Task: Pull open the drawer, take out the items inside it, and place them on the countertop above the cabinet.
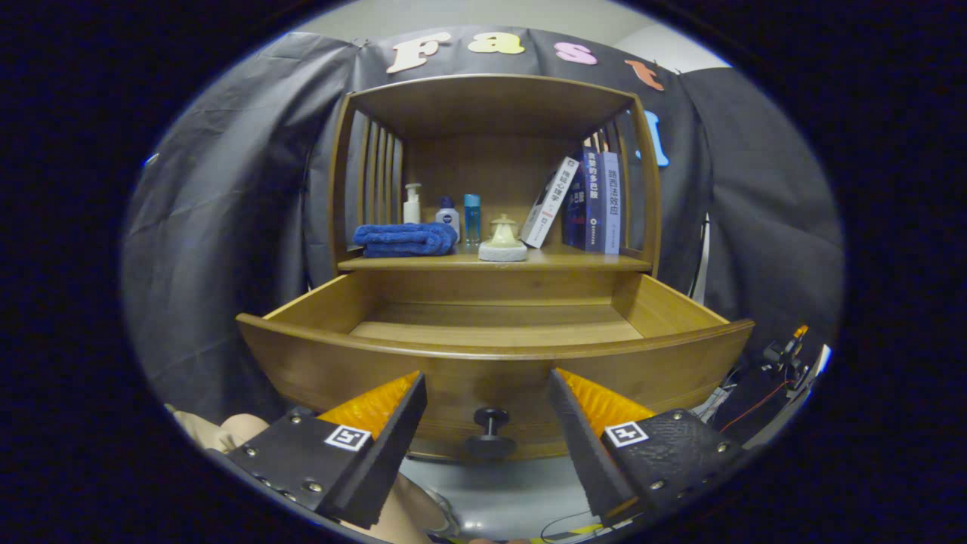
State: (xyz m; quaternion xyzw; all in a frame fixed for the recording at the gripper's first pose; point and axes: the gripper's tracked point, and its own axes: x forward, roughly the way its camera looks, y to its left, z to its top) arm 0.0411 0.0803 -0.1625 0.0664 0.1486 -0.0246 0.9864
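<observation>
- The wooden drawer [495, 332] stands pulled open just beyond the fingers; the part of its floor that shows is bare wood, and its own front board hides the nearer strip of the inside.
- One dark round knob [491, 417] sits on the drawer front, between the two fingers and a little ahead of them, touching neither.
- The gripper [487, 393] has its fingers spread wide and holds nothing.
- Above and beyond the drawer is the counter [574, 261] of the cabinet, roofed by a wooden top with slatted sides.
- On the counter, from left to right: one folded blue towel [405, 239], three small bottles [447, 215] standing behind it, and one pale lidded pot on a round pad [503, 238].
- Further right stand three books [585, 202], the leftmost leaning; their far edges are partly hidden by the side slats.
- Below the left finger part of a person's leg [219, 432] shows.
- Cables and small equipment [782, 355], hard to make out, lie off to the right of the drawer.
</observation>
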